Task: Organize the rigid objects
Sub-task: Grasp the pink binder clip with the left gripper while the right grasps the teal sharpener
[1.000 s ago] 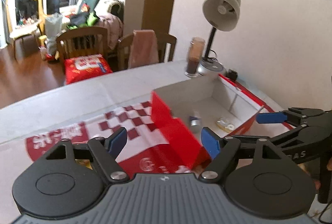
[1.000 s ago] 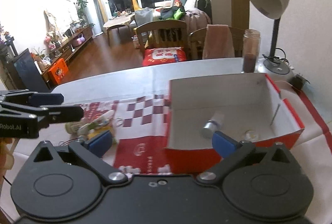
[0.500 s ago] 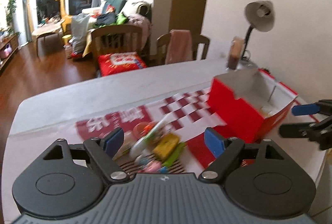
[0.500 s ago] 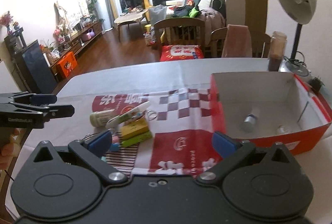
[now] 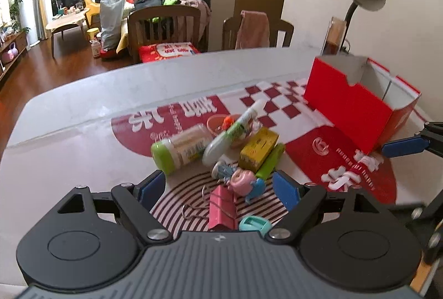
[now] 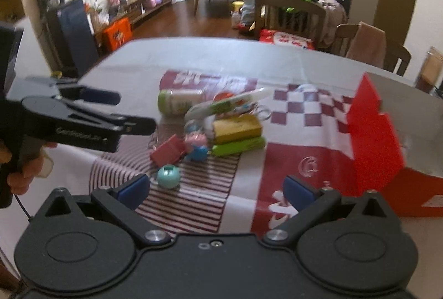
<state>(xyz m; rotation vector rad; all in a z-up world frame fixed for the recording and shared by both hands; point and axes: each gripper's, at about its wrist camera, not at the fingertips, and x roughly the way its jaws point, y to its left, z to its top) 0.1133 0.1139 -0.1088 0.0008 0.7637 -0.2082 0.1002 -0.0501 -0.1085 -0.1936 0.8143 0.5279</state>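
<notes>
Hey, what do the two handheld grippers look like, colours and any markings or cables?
Both are matte black plastic with blue finger pads and silver pivot screws. The left gripper has a ribbed grey body; the right gripper is black. The left's side carries pale lettering, too blurred to read, and a thin black cable hangs below.

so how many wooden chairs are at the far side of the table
2. One slatted-back chair stands behind the far edge with a red cushion on its seat; the second chair, to its right, has a pink cloth draped over its back. Others could be out of view.
</notes>
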